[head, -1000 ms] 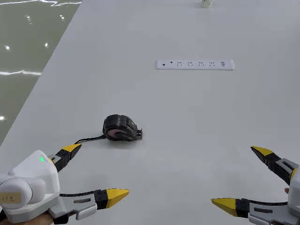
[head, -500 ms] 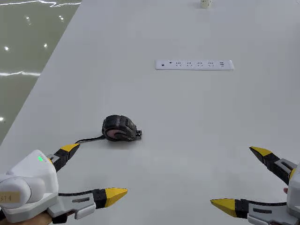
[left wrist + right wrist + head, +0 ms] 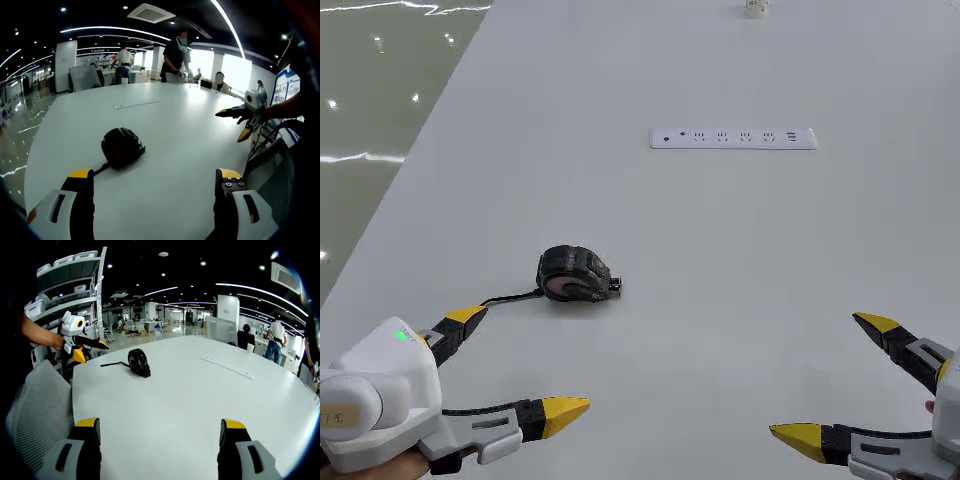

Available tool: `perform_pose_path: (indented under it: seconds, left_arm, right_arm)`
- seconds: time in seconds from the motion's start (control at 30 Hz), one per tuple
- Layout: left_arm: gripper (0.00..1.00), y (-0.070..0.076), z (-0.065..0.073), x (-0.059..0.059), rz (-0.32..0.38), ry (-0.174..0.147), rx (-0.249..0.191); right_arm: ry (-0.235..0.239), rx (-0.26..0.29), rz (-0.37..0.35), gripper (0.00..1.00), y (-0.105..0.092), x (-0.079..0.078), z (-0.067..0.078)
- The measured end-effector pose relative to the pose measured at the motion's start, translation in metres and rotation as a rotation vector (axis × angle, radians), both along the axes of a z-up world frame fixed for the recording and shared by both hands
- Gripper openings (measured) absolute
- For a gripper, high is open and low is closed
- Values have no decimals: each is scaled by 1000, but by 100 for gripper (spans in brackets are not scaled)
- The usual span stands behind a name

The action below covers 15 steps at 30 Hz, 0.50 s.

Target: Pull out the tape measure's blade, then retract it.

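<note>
white, glossy tabletop (image 3: 740,260) is spread across the frame. at lower left the left gripper (image 3: 531,358) is held with jaws apart. left of centre, the rounded, black, rubbery tape measure (image 3: 575,274) is laid flat, blade not drawn. at lower right the right gripper (image 3: 821,374) is likewise spread. if the blade were pulled before the case is clamped, the case could be skidded along.

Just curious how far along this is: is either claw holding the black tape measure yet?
No: the tape measure lies alone on the table, with the left gripper and right gripper both open, short of it.
</note>
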<state>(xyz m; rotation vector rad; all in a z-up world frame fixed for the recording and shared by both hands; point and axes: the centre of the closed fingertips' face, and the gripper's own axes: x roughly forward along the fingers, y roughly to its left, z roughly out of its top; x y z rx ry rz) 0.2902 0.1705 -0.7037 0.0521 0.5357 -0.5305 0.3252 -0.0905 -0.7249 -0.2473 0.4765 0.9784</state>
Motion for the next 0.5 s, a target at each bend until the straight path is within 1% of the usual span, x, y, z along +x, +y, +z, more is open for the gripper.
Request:
perform_pose_path:
  seconds: [0.13,0.17,0.23,0.27,0.43,0.5]
  left_arm:
    - [99,-2,1,0,-4,4,-10]
    - [99,-4,0,-1,-8,15,-22]
    - [99,-2,0,-1,-5,3,-5]
    - [99,-2,0,-1,-4,7,-12]
    - [99,4,-2,1,0,-1,-7]
    - [99,4,-2,1,-1,2,-9]
  right_arm:
    - [0,0,0,99,0,0,0]
    - [-3,0,0,99,0,0,0]
    - [-1,0,0,99,0,0,0]
    - [-3,-2,0,99,0,0,0]
    - [-3,-2,-1,99,-1,0,0]
    - [-3,-3,-1,99,-1,0,0]
